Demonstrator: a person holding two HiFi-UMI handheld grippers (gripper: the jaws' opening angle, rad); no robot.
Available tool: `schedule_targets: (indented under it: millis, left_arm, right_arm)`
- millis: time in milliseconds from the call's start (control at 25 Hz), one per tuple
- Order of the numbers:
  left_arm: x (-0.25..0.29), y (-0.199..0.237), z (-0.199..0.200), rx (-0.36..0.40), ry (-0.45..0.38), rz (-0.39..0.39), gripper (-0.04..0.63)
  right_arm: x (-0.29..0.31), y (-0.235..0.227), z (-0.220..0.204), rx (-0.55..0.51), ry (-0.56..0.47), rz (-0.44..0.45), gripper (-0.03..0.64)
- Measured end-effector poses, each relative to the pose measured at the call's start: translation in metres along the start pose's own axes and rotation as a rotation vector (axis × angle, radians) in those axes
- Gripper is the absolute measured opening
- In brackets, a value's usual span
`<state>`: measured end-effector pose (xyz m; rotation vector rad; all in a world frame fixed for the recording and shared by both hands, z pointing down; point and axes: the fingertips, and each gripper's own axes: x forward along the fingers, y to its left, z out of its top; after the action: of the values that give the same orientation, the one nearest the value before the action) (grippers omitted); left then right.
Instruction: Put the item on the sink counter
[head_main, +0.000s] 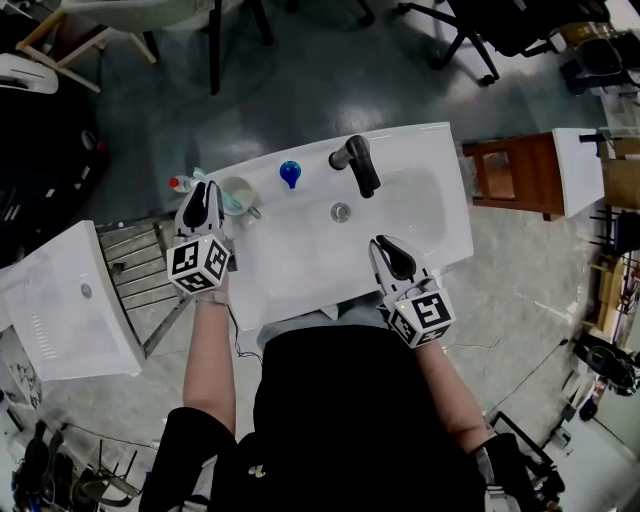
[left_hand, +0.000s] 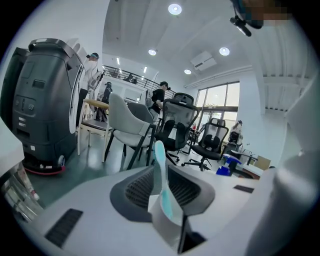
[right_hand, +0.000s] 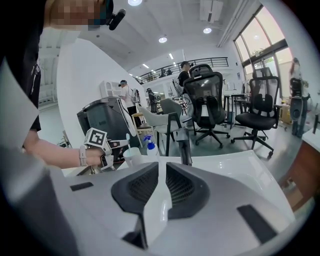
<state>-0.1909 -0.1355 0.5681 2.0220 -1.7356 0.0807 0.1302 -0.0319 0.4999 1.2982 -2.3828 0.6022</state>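
Left gripper (head_main: 203, 192) has its jaws cracked apart with a teal toothbrush (left_hand: 159, 159) standing upright between them, pads not really squeezing it. The brush's lower end looks to sit in the white cup (head_main: 240, 190) at the left end of the sink counter (head_main: 430, 150). Further right are a blue bottle (head_main: 290, 173) and the black faucet (head_main: 357, 163). Right gripper (head_main: 388, 250) is closed and empty at the basin's front edge.

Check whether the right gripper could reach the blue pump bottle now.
Probably yes: the right gripper, shut and empty, hangs over the basin's front; only open basin lies between it and the blue pump bottle; the faucet stands aside.
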Motion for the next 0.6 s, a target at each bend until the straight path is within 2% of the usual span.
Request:
schedule_targets:
  millis: [160,400,600]
  left_arm:
    - [0.002,0.001,-0.001,0.004,0.008,0.017,0.126]
    - [-0.014,-0.006,0.013,0.039,-0.013,0.020,0.133]
    - [-0.042,-0.022,0.039,0.022,-0.083,-0.010,0.061]
  right_arm:
    - [-0.004,-0.002,0.002,-0.005,-0.008,-0.003,0.061]
    - [-0.010,-0.002,0.007,-0.015,-0.028,0.012,0.061]
    - [-0.011,0.009,0.019,-0.026,-0.064,0.072,0.054]
